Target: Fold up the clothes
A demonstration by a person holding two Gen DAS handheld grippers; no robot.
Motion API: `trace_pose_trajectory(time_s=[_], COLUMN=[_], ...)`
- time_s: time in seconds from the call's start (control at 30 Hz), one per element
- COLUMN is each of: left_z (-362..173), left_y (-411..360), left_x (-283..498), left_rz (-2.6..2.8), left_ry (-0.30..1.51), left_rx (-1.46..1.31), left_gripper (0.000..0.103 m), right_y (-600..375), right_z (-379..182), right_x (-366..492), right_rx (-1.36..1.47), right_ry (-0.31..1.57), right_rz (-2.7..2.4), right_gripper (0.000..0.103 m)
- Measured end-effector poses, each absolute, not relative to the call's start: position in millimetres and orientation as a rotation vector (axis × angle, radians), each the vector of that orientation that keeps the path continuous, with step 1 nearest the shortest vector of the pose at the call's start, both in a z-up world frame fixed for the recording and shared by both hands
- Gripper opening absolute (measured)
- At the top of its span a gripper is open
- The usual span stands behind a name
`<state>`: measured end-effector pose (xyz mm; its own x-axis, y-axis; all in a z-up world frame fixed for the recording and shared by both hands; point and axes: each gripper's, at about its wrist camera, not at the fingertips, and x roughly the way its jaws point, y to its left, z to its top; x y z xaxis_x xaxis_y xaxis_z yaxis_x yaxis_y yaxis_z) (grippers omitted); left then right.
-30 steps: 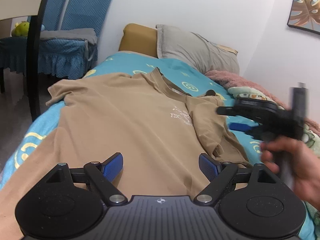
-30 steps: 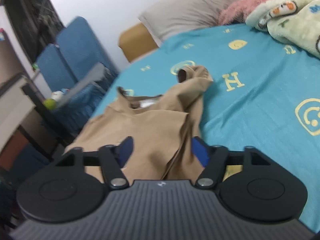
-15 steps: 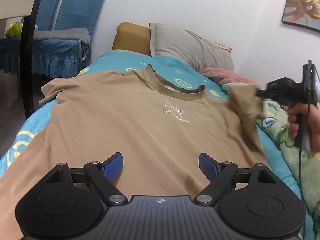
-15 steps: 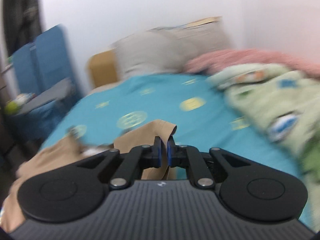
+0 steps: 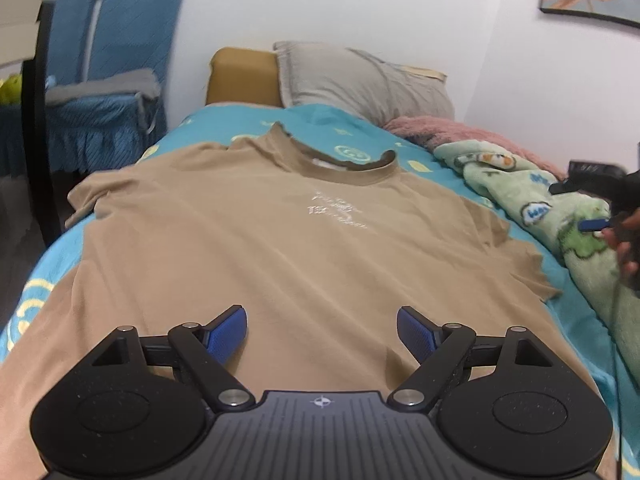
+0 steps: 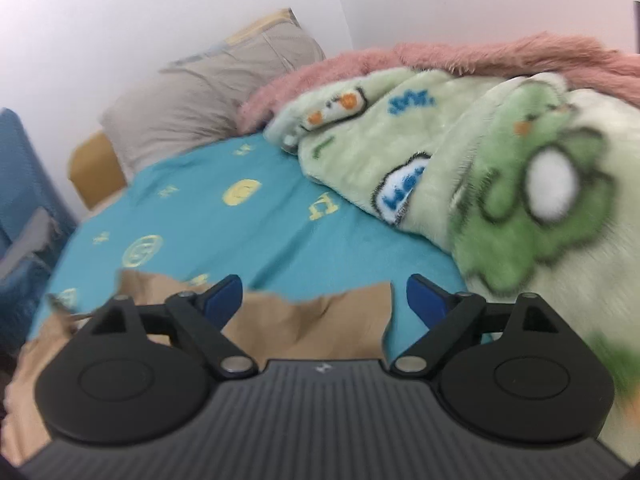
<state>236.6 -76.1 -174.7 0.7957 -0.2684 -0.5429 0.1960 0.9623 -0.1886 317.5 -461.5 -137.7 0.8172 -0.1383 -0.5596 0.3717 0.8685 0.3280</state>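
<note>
A tan T-shirt [image 5: 280,248] with white chest print lies spread flat, front up, on the teal bedsheet [image 5: 240,124], collar toward the pillows. My left gripper [image 5: 320,330] is open and empty, low over the shirt's lower body. My right gripper [image 6: 324,300] is open and empty above the shirt's right sleeve [image 6: 320,320], which lies flat on the sheet. The right gripper also shows at the far right of the left wrist view [image 5: 592,208], held in a hand over the blanket.
A green cartoon blanket [image 6: 500,200] and a pink fleece [image 6: 480,56] are heaped along the bed's right side. A grey pillow [image 5: 360,80] and a mustard cushion [image 5: 244,76] lie at the head. A blue covered chair [image 5: 100,80] stands left of the bed.
My right gripper shut on the folded-in right sleeve, pulled it out to the right, then opened and released it. The shirt now lies fully spread. The left gripper stayed open.
</note>
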Motion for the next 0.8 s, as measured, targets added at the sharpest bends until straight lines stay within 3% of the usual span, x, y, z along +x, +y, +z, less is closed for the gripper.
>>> trace_pose_trajectory(time_s=[0.23,0.5,0.67,0.8], left_z=[-155,-145,-154,-168], left_y=[-94,-128,-171,-196], left_x=[190,134,107,96], left_rz=[-0.393,-0.565,-0.698,-0.778], left_ry=[0.639,0.719,0.712,0.733], left_rx=[-0.107,-0.114,-0.002,0.082], left_gripper=[0.083,0.080,0.072,0.057], right_y=[-388,-356,-355,-358], right_z=[-78,-63,-67,-74], right_x=[186,83,81,80], right_rx=[0.530,0.519,0.505,0.498], right_ry=[0.545,0.465,0.471,0.492], right_rz=[-0.181,-0.169,-0.163,-0.166], right_gripper=[0.090,0.090,0.090,0.090])
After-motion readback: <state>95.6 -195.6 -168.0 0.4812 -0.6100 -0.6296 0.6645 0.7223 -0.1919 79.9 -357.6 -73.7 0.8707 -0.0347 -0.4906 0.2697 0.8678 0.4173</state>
